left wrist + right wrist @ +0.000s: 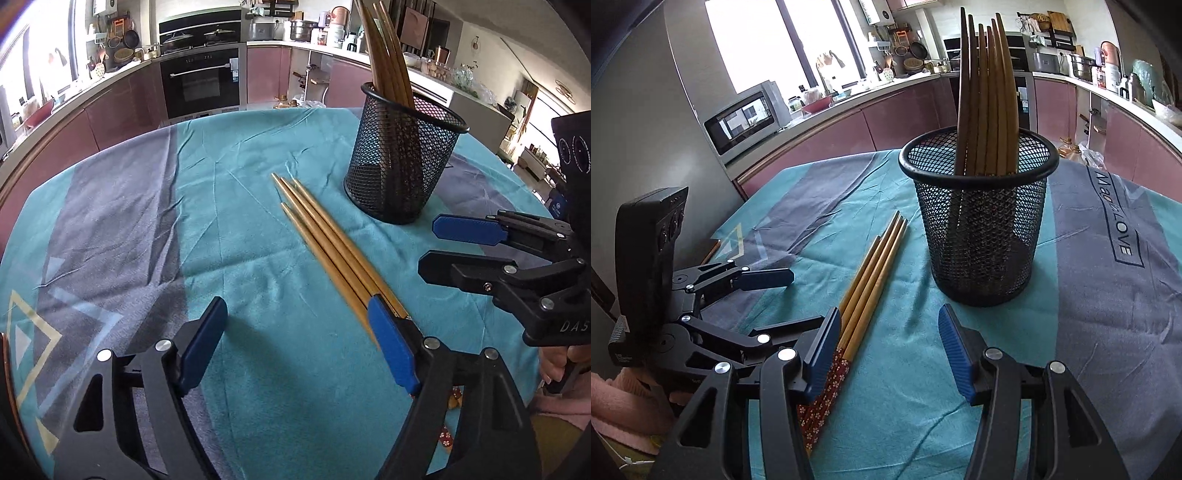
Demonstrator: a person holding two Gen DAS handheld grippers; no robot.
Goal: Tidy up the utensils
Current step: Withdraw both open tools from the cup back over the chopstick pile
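Four chopsticks (325, 243) are lying bundled on the tablecloth (129, 221), just beside the mesh holder (402, 158) (already holding others). Left gripper (299, 347) and right gripper (890, 354) are hovering spread, gripping nothing. Pickup is pending; next, one gripper needs centring over the bundle.

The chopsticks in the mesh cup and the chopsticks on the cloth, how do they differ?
The chopsticks in the mesh cup stand nearly upright, leaning together; the chopsticks on the cloth lie flat, side by side. The cup ones look darker brown with no pattern showing; the cloth ones are lighter, with red flowered ends. Both sets are slim, tapered and wood-coloured.
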